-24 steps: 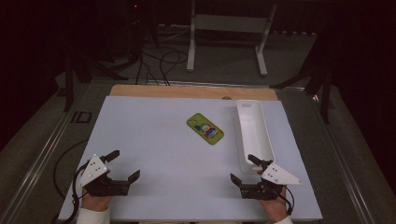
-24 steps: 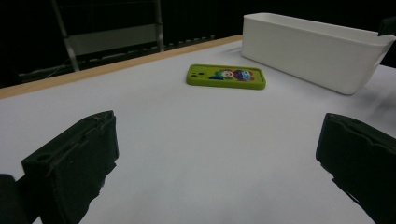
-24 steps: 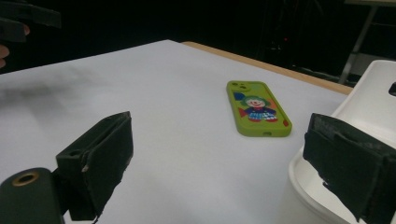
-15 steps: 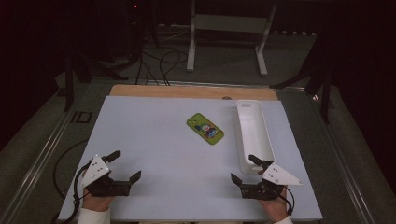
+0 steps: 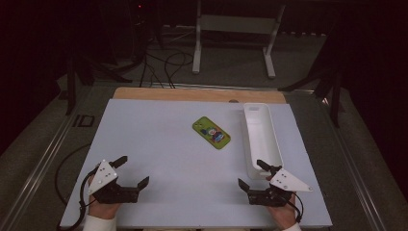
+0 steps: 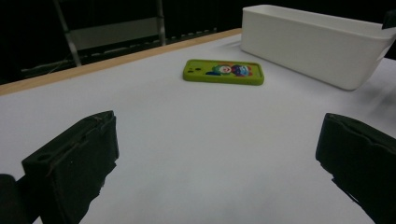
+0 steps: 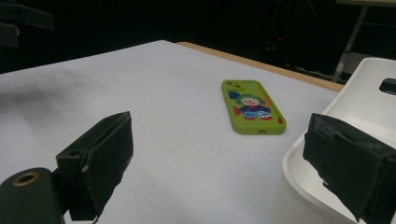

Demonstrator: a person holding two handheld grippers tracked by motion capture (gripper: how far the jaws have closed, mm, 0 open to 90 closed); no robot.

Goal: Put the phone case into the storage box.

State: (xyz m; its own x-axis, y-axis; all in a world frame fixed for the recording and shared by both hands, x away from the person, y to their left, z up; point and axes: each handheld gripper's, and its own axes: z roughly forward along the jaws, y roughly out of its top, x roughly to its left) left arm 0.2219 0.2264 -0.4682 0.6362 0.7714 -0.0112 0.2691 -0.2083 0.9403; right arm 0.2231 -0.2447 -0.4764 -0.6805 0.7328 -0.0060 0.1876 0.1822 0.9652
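Left hand-held gripper (image 5: 131, 171): 7 o'clock on the white desk (image 5: 163, 144), jaws wide, empty.
Right hand-held gripper (image 5: 251, 174): 5 o'clock, jaws wide, empty.
Green clown-print phone case (image 5: 211, 133): flat, just past centre.
Long white plastic tray (image 5: 260, 137): 3 o'clock, beside the case.

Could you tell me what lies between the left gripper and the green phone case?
Nothing: in the high view, bare white table runs from the open left gripper to the green phone case; the left gripper view shows the same.
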